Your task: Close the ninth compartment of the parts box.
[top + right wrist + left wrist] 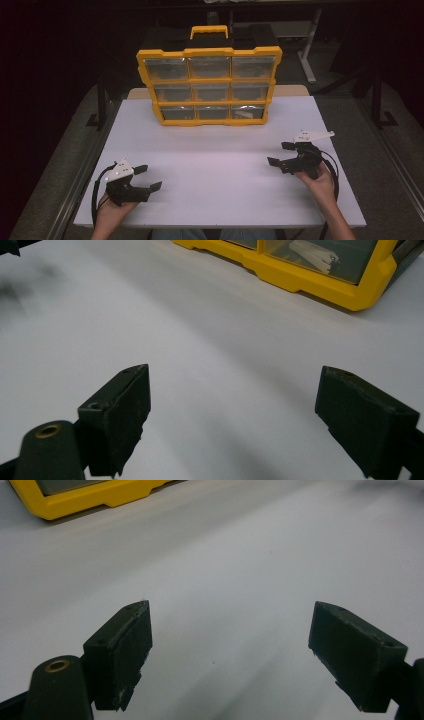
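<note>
Nearest item: we find the left gripper (148, 178) low at the near left of the bench (215, 150), jaws spread wide, nothing between them.
Task item: yellow drawer organiser (209, 86) standing upright at the far middle of the bench, drawer fronts facing us, black carry handle trimmed in yellow on top.
Bearing: the organiser lies forward of both grippers and between them; its long axis runs side to side across the bench.
Right gripper (279, 154): near right of the bench, jaws likewise spread and empty, tips turned inward toward the bench middle.
Nearer hand: we judge the right gripper somewhat closer; in the right gripper view the organiser's lower corner (320, 275) fills more of the frame than in the left gripper view (85, 497).
Gap: both grippers well apart from the organiser, bare bench between.
Count, drawers: nine, in three rows of three.
Count, grippers: two.
Contents: pale pieces in the bottom right drawer (246, 113); we cannot make out the others.
</note>
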